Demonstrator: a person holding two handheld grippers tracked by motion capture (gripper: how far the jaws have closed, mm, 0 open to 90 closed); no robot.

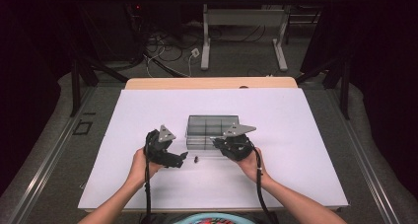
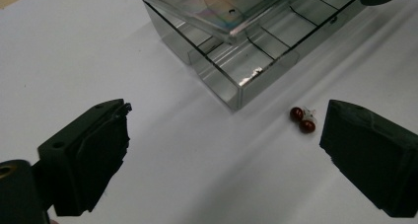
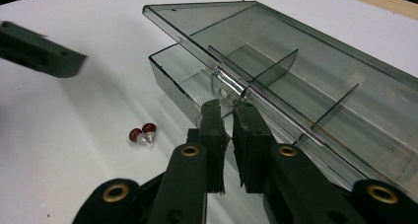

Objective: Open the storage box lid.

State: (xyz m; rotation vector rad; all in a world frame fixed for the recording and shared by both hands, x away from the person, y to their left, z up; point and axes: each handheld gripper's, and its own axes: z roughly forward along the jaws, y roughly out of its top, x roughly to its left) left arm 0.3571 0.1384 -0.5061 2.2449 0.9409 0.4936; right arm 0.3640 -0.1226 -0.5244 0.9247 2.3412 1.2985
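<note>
Lab: floor cables [image 1: 165, 49], black-curtained test table [image 1: 212, 83].

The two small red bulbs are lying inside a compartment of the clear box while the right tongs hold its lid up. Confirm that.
Not quite. The two small red bulbs lie on the white table beside the clear box, outside every compartment; the left gripper view shows this. The right tongs do pinch the lid by its tab, holding it up.

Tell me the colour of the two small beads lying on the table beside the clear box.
Dark red beads, clearest in the left gripper view.
</note>
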